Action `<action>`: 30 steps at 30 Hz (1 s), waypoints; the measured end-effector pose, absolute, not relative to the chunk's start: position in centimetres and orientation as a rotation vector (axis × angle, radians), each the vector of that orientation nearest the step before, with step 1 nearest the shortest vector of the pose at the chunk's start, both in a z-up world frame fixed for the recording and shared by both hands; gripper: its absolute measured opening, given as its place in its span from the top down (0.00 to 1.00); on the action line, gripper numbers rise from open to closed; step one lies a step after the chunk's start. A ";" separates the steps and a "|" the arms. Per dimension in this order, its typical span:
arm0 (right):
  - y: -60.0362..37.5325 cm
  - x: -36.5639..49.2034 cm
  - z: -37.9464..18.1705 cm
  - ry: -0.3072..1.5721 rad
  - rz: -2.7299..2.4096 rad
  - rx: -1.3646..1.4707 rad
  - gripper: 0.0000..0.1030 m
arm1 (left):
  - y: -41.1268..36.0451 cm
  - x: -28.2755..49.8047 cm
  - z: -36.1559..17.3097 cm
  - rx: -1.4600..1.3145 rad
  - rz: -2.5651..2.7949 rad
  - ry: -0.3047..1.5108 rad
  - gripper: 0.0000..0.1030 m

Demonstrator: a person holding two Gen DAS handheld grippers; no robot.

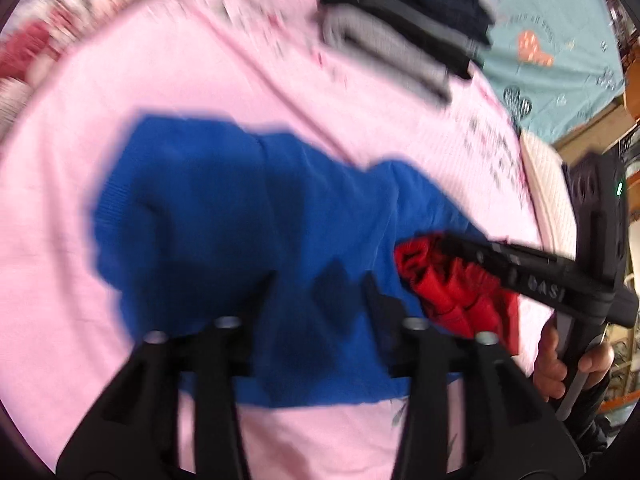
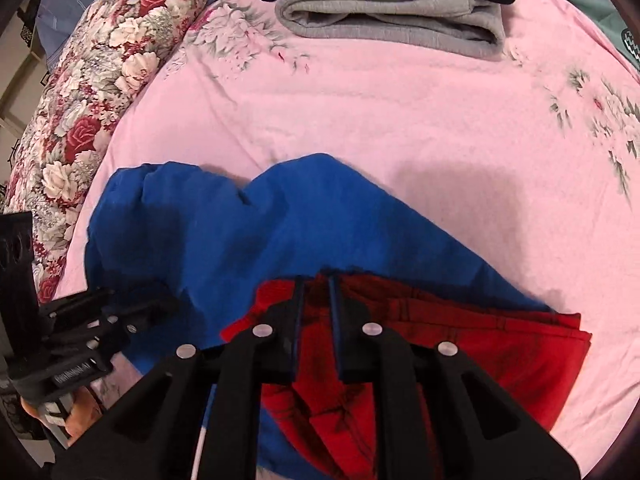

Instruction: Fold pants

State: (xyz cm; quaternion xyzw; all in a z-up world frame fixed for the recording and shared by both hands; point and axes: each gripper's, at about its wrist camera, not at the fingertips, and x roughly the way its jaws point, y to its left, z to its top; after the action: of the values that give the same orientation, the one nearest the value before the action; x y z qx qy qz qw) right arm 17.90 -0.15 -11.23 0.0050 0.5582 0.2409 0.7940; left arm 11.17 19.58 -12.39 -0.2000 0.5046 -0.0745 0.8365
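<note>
Blue pants point(image 1: 248, 216) with a red waistband lie bunched on the pink bedsheet point(image 1: 80, 160). My left gripper point(image 1: 320, 280) is open and empty, hovering over the blue cloth. My right gripper point(image 1: 432, 240) enters the left wrist view from the right, its fingers on the red waistband point(image 1: 460, 300). In the right wrist view the right gripper point(image 2: 316, 280) is shut on the red waistband point(image 2: 460, 344), with the blue pants point(image 2: 240, 232) spread beyond it. The left gripper point(image 2: 152, 308) shows at the left of that view.
A stack of folded grey and black clothes point(image 2: 392, 12) lies at the far side of the bed, also in the left wrist view point(image 1: 400, 28). A floral pillow point(image 2: 92, 100) lies along the left. A teal sheet point(image 1: 560, 40) lies beyond the stack.
</note>
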 end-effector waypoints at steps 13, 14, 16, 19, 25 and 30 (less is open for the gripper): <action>-6.8 9.0 -8.5 1.119 0.671 0.215 0.45 | 27.9 3.1 -11.6 -0.804 -0.028 1.017 0.23; -7.0 8.4 -8.7 1.123 0.681 0.216 0.45 | 27.7 3.4 -12.2 -0.822 -0.032 1.029 0.23; -7.7 7.0 -8.7 1.126 0.691 0.223 0.45 | 27.0 4.1 -13.7 -0.828 -0.016 1.068 0.23; -8.5 5.7 -8.6 1.116 0.688 0.247 0.45 | 26.8 5.3 -16.1 -0.838 0.016 1.121 0.23; -10.4 4.6 -8.2 1.092 0.657 0.290 0.45 | 27.3 8.1 -17.0 -0.843 -0.005 1.090 0.23; -11.1 4.6 -8.7 1.114 0.618 0.307 0.45 | 27.7 11.1 -17.4 -0.870 -0.026 1.070 0.28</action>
State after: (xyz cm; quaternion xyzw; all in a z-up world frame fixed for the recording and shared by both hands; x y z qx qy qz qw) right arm 4.65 -11.15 -8.70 0.1429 0.5179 0.2873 0.7930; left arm 11.09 27.67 -17.37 -0.4012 0.4936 -0.0120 0.7715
